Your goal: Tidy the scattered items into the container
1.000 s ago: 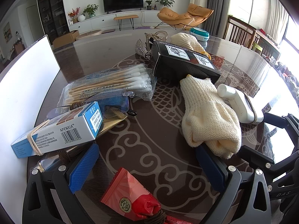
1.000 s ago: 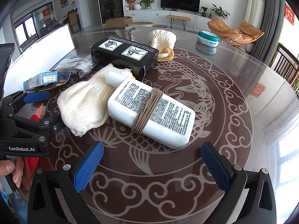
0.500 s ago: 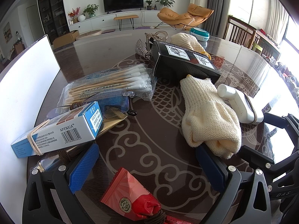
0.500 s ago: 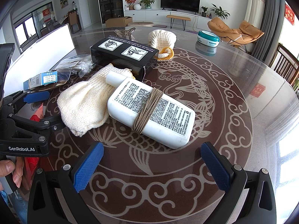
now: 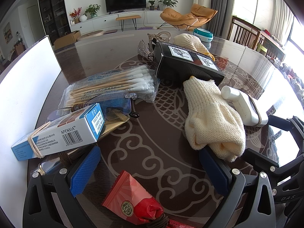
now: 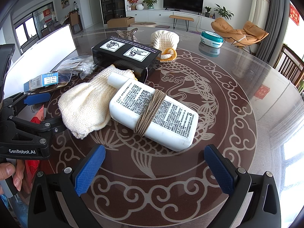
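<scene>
With both jaws spread and empty, the right hand-held gripper (image 6: pixel 154 168) faces the white bottle (image 6: pixel 153 112) lying flat mid-bench, long axis diagonal across its opening, nearer than the left hand-held gripper (image 5: pixel 150 168), which faces the red packet (image 5: pixel 133 199).
</scene>
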A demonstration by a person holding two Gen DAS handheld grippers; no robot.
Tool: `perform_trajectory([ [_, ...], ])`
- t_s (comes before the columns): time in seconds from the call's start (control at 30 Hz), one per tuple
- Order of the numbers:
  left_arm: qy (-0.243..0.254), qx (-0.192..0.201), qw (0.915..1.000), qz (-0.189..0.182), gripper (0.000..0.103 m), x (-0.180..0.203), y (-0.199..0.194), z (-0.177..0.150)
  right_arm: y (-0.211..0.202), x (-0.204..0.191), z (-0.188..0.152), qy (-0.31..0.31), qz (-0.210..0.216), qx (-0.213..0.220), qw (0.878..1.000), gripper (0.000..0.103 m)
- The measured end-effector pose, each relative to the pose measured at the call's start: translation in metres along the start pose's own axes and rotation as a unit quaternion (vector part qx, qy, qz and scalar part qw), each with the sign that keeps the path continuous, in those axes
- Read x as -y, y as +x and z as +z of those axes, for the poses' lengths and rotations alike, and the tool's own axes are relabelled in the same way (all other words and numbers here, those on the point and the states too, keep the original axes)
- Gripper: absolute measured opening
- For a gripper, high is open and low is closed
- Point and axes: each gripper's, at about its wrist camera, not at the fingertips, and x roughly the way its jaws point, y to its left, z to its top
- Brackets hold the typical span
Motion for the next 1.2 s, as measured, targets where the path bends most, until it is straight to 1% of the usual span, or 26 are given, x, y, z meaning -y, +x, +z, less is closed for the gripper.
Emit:
perform_trajectory([
  [0.4,-0.008,0.003,1.0,0.005,0.103,-0.0031,-0.0085,-0.0048,0.0001,0.0,0.0001,0.0,0.0,0.0,1.0,0.103],
  [1.2,-0.007,0.004,0.9999,0.006,0.103,-0.0025,-0.0067,-0.0058,0.0003,0.0,0.0003,0.0,0.0,0.0,1.0,0.103],
])
